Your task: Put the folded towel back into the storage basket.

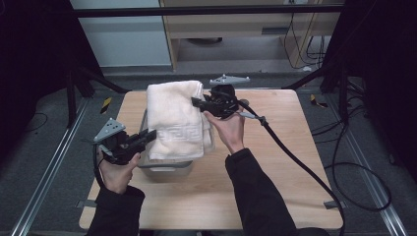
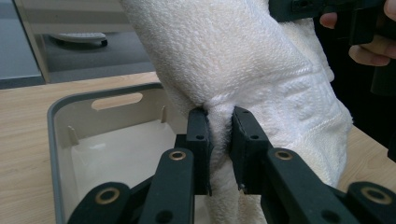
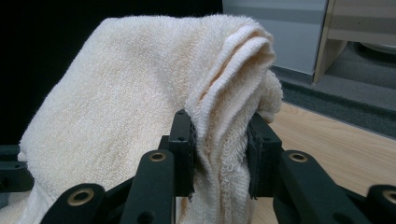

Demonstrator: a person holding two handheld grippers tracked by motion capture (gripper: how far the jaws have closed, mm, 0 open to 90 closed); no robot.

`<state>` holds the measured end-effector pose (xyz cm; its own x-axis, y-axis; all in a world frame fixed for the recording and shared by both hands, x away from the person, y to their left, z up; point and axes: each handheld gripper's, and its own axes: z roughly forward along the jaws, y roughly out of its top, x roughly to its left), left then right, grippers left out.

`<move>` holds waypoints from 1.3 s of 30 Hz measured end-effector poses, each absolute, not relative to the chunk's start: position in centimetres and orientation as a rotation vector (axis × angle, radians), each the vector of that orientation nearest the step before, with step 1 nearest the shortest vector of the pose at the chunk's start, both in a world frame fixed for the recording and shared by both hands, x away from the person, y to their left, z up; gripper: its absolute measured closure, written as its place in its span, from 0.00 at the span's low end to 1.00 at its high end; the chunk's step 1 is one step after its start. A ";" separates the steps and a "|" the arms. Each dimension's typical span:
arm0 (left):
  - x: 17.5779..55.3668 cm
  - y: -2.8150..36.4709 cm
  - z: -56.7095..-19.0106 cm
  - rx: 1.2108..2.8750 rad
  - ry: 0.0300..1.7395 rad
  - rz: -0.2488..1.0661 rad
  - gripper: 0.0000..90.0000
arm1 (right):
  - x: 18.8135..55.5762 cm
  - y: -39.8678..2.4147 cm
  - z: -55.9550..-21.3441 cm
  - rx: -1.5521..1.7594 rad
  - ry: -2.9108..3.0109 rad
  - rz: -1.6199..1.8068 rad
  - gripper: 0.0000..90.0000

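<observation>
The towel (image 1: 174, 118) hangs folded between my two claws, held up over the grey bin (image 1: 164, 169) that sits on the table (image 1: 275, 162), with its lower end drooping toward the bin's near rim. From the left gripper view the bin's inside looks bare, and the towel (image 2: 261, 65) bulges out well past the wall on my side.

What worries me most is the width: the fold looks broader than the bin's opening, so if I lower it as it is, I judge an edge will catch on the rim and drape outside. Both grips are on thin bunches of terry near the edges. A tug between the hands could pull a layer free and let the fold fall open. Dragging the cloth against the rim might also shove the light bin across the table.

My left claw (image 1: 150, 135) is pinched nearly shut on a pleat of the towel's near side, pads pressing the cloth. My right claw (image 1: 196, 103) is clamped the same way on the far edge, several layers (image 3: 219, 135) squeezed between its pads.
</observation>
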<state>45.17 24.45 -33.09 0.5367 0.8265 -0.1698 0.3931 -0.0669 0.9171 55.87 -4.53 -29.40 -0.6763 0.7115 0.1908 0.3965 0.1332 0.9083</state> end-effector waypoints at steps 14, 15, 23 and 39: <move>45.8 26.1 -33.4 1.656 1.083 0.511 0.87 | 56.9 -2.5 -30.0 1.084 2.132 1.569 0.76; 45.8 26.1 -33.4 1.656 1.083 0.511 0.87 | 56.9 -2.5 -30.0 1.084 2.132 1.569 0.76; 46.4 27.3 -33.7 1.644 1.121 0.513 0.87 | 57.8 -1.1 -30.6 1.094 2.134 1.573 0.76; 47.6 28.7 -34.9 1.655 1.180 0.539 0.87 | 59.5 1.2 -32.3 1.130 2.155 1.563 0.76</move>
